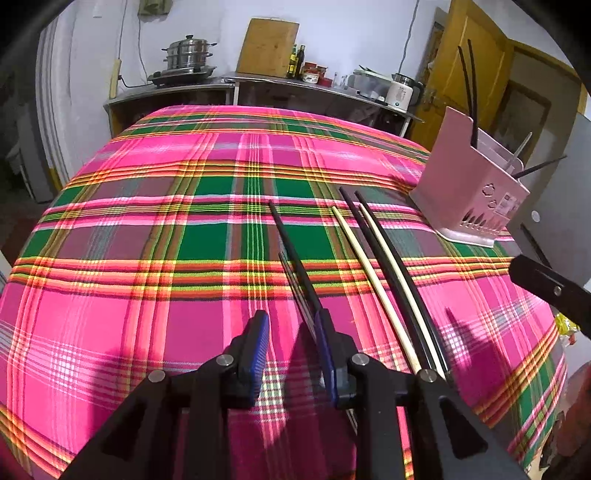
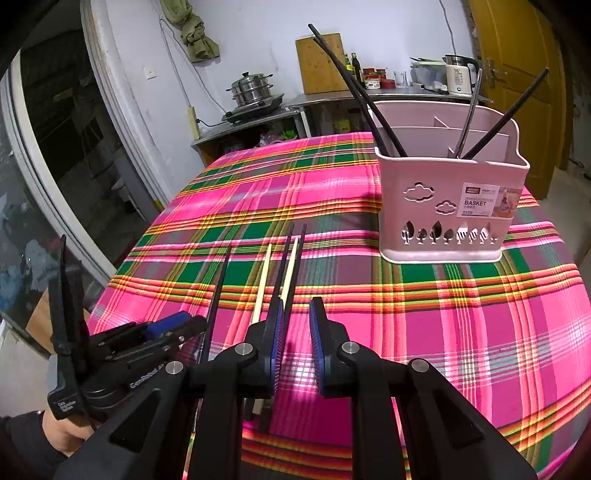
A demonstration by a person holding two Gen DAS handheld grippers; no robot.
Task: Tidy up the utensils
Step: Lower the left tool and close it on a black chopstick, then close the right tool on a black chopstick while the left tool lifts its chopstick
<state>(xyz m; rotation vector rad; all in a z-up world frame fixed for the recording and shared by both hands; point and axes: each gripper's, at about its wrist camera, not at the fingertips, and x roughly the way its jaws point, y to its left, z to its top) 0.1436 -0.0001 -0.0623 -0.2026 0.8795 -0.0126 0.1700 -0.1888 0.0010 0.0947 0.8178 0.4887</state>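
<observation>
five chopsticks point(image 1: 373, 266) lie loose; left gripper point(image 1: 291, 332), jaws parted and empty, should center on the black one point(image 1: 291, 251) before closing.

Pale walls point(image 2: 258, 33), a yellow door point(image 2: 517, 74), and a steel counter point(image 1: 229, 79) behind the plaid-covered table point(image 1: 147, 221).

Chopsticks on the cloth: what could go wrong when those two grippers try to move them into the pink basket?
1. The pale and black chopsticks lie packed together, so a gripper may grab two or scatter the rest.
2. The lone black chopstick lies off-centre beside one finger of the left gripper; closing may flick it away.
3. Leaning chopsticks overhang the basket; bumping them might tip it.
</observation>
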